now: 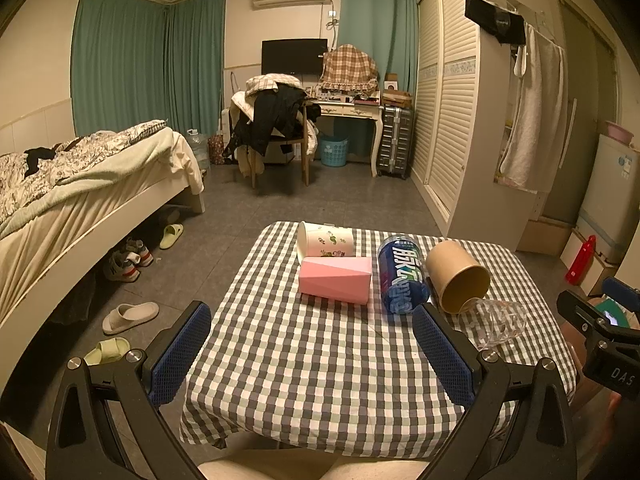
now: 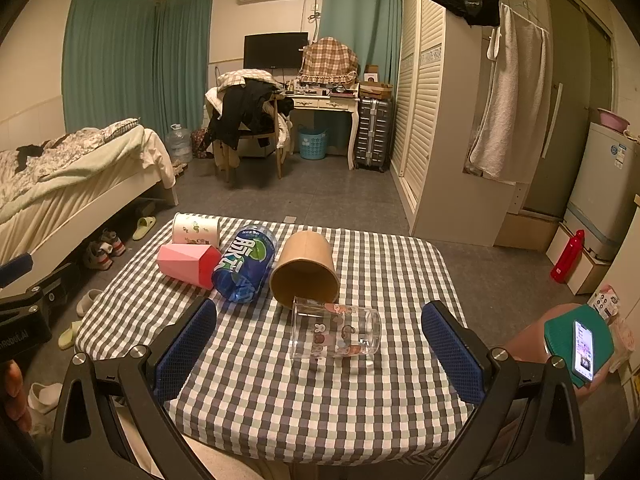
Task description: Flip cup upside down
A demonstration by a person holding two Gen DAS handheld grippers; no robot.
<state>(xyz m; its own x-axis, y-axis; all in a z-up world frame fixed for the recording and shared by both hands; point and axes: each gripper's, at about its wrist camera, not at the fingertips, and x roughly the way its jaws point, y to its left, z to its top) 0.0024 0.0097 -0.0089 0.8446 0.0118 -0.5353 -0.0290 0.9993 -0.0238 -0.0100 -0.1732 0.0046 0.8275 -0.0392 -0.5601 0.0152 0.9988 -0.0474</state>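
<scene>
Several cups lie on their sides on the checkered table. A clear glass cup with cartoon prints lies nearest. Behind it lie a brown paper cup, a blue cut bottle cup, a pink faceted cup and a white floral cup. My left gripper is open and empty above the table's near part. My right gripper is open and empty, with the glass cup ahead between its fingers.
A bed stands to the left, with shoes and slippers on the floor beside it. A wardrobe and a fridge stand to the right. A phone on a green pad lies at the right.
</scene>
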